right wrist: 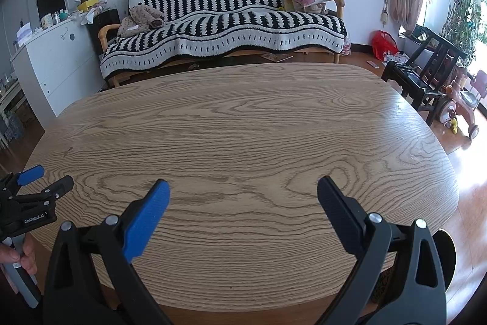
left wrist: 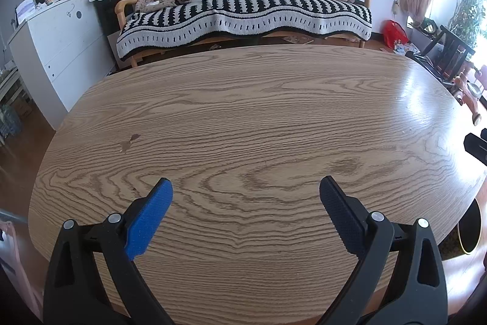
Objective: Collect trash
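My left gripper is open and empty above the near part of a wooden oval table. My right gripper is also open and empty above the same table. The left gripper also shows at the left edge of the right wrist view, held by a hand. A black round bin with a yellow rim stands on the floor below the table's right edge; its dark opening also shows in the right wrist view. No trash item shows on the tabletop, only a small brown stain.
A sofa with a black-and-white striped cover stands behind the table. A white cabinet is at the left. A red bag, a dark chair and a child's ride-on toy are at the right.
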### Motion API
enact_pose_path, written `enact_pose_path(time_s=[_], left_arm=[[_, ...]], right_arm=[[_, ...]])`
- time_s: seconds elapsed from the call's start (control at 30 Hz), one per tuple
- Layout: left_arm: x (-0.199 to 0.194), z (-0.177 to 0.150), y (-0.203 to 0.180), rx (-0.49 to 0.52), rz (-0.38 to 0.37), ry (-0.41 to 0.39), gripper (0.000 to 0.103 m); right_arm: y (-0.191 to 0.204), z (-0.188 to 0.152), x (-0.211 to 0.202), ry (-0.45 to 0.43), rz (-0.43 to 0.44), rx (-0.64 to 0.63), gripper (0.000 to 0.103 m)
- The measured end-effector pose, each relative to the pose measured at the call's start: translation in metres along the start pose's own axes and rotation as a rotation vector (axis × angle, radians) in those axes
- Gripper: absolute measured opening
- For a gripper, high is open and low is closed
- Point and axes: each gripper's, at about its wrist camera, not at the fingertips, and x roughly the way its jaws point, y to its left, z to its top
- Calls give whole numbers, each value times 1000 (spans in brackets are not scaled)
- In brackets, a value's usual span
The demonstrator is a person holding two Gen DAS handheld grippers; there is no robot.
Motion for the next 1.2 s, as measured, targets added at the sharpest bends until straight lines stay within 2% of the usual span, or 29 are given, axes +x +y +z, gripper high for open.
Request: enact_pose_path(time_s=[1.2], left_arm=[[-2,-2,-1,-9,16,25,94]], right_arm=[[2,3,-2,1,4,-4,94]])
